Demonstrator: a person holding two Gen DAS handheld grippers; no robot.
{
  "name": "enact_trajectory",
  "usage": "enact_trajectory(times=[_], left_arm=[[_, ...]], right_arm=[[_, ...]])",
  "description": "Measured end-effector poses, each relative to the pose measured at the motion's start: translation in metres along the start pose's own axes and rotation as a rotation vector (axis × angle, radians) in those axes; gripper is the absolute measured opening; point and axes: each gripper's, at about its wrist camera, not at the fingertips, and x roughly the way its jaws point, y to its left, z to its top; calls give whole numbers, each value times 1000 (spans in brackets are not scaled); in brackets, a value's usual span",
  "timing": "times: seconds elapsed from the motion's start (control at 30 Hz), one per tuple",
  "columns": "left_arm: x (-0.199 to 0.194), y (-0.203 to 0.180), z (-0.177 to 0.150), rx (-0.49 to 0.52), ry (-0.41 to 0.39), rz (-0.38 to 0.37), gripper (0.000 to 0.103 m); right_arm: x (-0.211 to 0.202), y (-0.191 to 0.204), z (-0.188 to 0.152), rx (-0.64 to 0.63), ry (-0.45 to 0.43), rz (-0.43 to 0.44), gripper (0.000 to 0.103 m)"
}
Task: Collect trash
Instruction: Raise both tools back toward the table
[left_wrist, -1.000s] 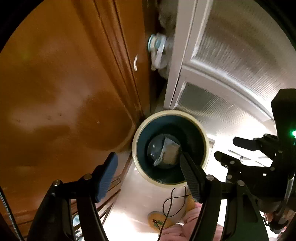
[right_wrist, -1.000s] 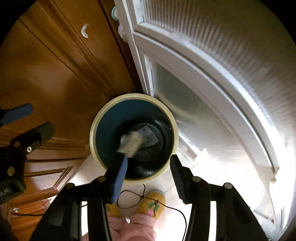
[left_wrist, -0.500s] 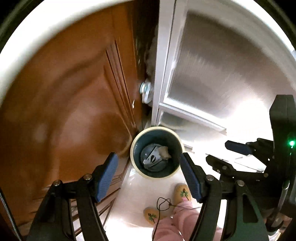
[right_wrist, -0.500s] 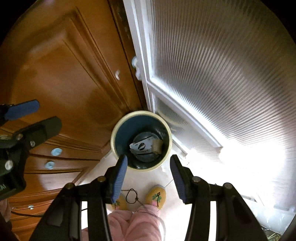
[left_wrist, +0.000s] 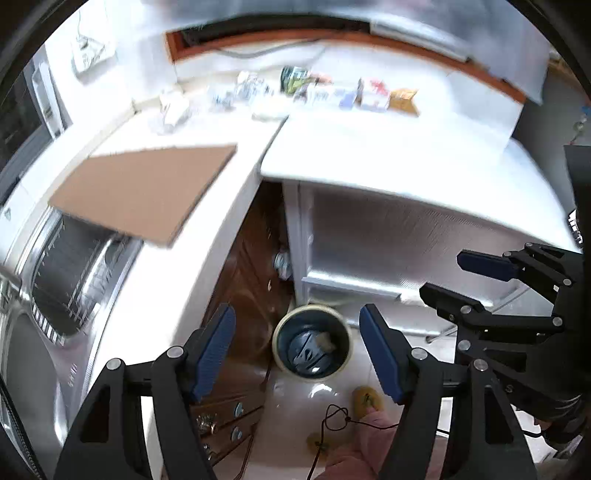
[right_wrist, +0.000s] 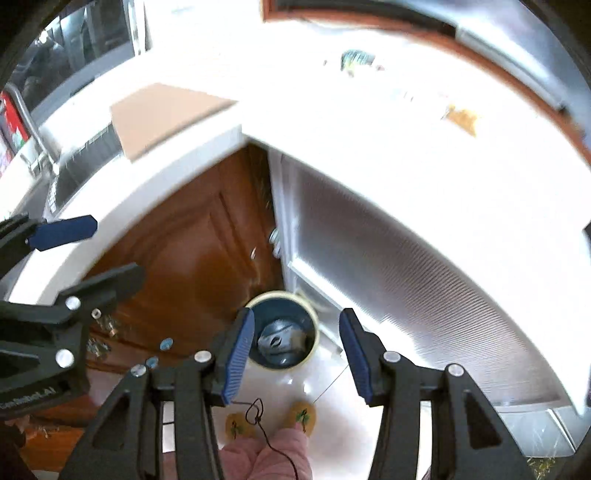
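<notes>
A round bin with a cream rim (left_wrist: 314, 307) and dark inside stands on the floor in the corner below the counters. A grey wrapper (left_wrist: 303, 352) and a tan scrap (left_wrist: 325, 339) lie in it. My left gripper (left_wrist: 299, 350) hangs high above the bin, open and empty. My right gripper (right_wrist: 297, 350) is also open and empty, with the bin (right_wrist: 277, 294) and its wrapper (right_wrist: 275, 341) far below between its fingers. Each gripper shows in the other's view: the right one (left_wrist: 461, 280), the left one (right_wrist: 85, 254). Several packets (left_wrist: 369, 96) line the back of the white counter.
A cardboard sheet (left_wrist: 147, 188) lies on the left counter beside a steel sink with a rack (left_wrist: 74, 266). A brown cabinet door (right_wrist: 192, 251) and a white ribbed door (right_wrist: 406, 280) meet behind the bin. The person's yellow slippers (right_wrist: 303, 415) stand on the pale floor.
Both grippers have risen far above the bin, which now looks small. The counter tops, cardboard and sink have come into view. The jaws stand as wide as before.
</notes>
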Motion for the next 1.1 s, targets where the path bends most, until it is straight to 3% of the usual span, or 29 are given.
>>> enact_trajectory(times=[0.2, 0.5, 0.77, 0.93, 1.1], left_arm=[[-57, -5, 33, 53, -98, -20, 68], [-99, -9, 86, 68, -148, -112, 68], [-102, -13, 137, 89, -193, -77, 68], [-82, -15, 171, 100, -213, -27, 68], [-42, -16, 217, 97, -167, -2, 68]], right_arm=[[-77, -10, 21, 41, -155, -74, 49], [-137, -47, 51, 153, -262, -79, 49], [-138, -76, 84, 140, -283, -170, 49], [-121, -107, 111, 159, -279, -156, 49], [-89, -146, 139, 178, -247, -127, 49]])
